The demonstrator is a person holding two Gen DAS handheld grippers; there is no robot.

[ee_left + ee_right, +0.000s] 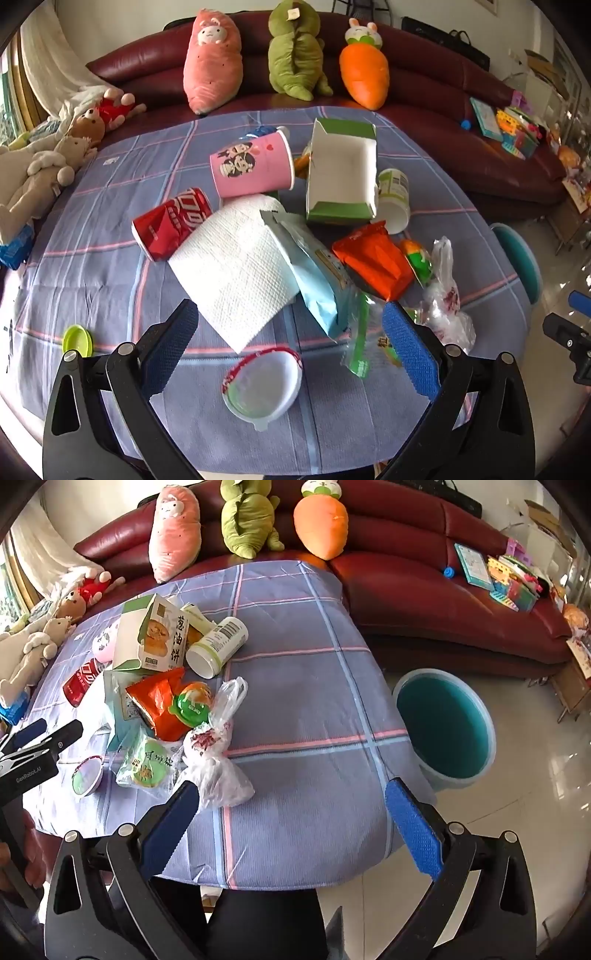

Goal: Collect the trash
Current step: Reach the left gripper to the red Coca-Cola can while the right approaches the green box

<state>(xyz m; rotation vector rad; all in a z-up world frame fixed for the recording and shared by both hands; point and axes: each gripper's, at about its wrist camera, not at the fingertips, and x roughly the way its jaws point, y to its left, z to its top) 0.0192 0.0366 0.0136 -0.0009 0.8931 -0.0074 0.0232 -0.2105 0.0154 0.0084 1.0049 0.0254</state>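
Note:
A heap of trash lies on the checked tablecloth (110, 236). It includes a red cola can (173, 221), a pink paper cup (251, 170), a white paper towel (236, 266), an open carton (340, 177), a white jar (393, 199), a pale blue pouch (317, 273) and an orange wrapper (373, 258). My left gripper (290, 314) hangs open above the towel's near corner and a round foil lid (262, 384). My right gripper (291, 794) stands open over bare cloth, its left finger beside a knotted plastic bag (214, 760). Neither holds anything.
A teal bucket (443, 723) stands on the tiled floor just off the table's right edge. A dark red sofa (424, 576) with plush toys (321, 520) runs behind the table. A small green cap (77, 338) lies apart at the near left.

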